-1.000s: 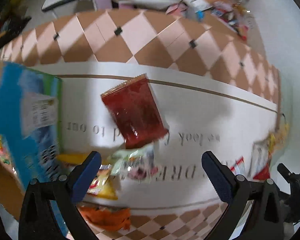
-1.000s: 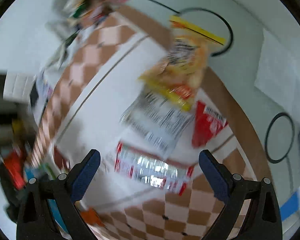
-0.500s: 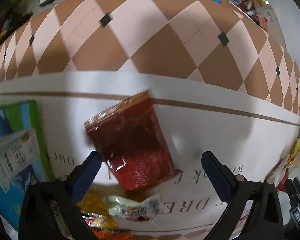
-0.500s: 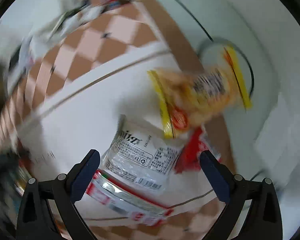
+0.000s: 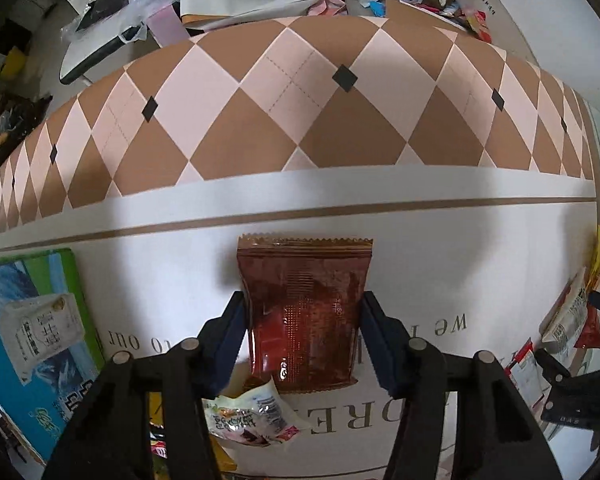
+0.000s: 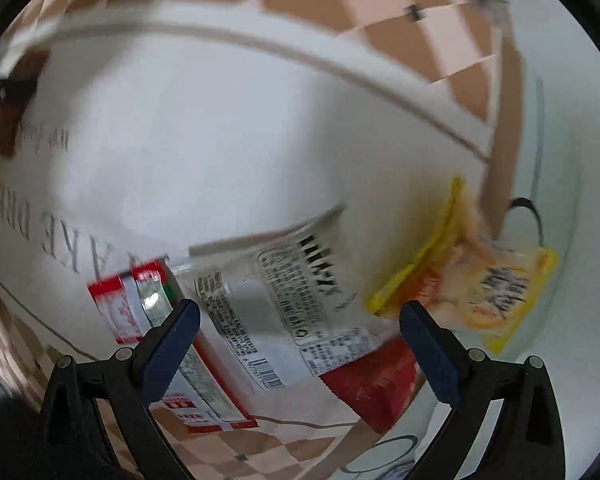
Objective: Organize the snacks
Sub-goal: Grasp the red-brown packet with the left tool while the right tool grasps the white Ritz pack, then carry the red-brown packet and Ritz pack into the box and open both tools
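1. While the left gripper (image 5: 303, 330) points straight down at the white mat with grey lettering (image 5: 440, 264), its jaws are closing on the dark red foil snack packet with a crimped top edge (image 5: 304, 308); the blue pads sit at the packet's two long sides, touching or nearly so.
2. The packet lies flat on the mat, just below the mat's thin brown stripe and well clear of the blue and green box (image 5: 32, 332) at the mat's left edge.
3. The step in hand looks like the pick-up of this packet for sorting.
4. The right gripper (image 6: 300, 336) hangs spread wide above the white printed packet (image 6: 284, 300) near the mat's corner, gripping nothing; a yellow snack bag (image 6: 480, 280) lies just beside it.
5. Next, the left grip probably needs to finish squeezing before any lift, since the slick foil may slip or buckle.
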`<state>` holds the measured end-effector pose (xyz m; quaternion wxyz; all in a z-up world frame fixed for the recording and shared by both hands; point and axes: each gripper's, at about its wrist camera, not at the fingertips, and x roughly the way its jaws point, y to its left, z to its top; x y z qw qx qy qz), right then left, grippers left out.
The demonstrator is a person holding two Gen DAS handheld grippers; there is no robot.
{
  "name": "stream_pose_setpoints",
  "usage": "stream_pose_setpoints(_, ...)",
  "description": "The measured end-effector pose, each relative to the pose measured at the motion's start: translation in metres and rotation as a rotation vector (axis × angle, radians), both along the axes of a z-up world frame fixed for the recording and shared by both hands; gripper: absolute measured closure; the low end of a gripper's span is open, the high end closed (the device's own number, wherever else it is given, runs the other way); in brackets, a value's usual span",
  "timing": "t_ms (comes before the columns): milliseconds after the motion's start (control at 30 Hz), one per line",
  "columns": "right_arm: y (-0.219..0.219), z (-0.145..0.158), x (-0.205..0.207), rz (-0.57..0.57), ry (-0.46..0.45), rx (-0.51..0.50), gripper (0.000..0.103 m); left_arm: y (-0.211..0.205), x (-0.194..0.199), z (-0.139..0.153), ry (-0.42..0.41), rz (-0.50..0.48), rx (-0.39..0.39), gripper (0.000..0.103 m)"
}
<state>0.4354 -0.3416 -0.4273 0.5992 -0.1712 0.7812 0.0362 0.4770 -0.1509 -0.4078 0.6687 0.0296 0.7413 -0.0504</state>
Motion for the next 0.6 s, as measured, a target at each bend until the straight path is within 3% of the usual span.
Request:
stream_pose_setpoints(67,-0.005,-0.002,0.003,-0.028,-0.013,0.027,0.006,0.004,-0.004,0.0,0.004,0.009,-0.013,0.05)
stream_pose_setpoints(200,-0.026,0.003,0.014,-0.229,-0.06,0.117,0.023,0.018,-0.001,0.005,0.048,0.051,-0.084,0.047)
stream_pose_setpoints(367,-0.032,0.008,0.013,-0.354,-0.091,0.135,0.025,0.034,0.007,0.005,0.093,0.157,-0.169,0.044)
stream_pose_setpoints(433,-0.035,0.01,0.007,-0.369,-0.091,0.138,0.025,0.031,0.009,0.005,0.095,0.153,-0.156,0.044)
stream_pose_setpoints(600,-0.037,0.009,0.007,-0.368,-0.085,0.135,0.025,0.002,0.012,0.001,0.051,0.005,-0.042,0.046)
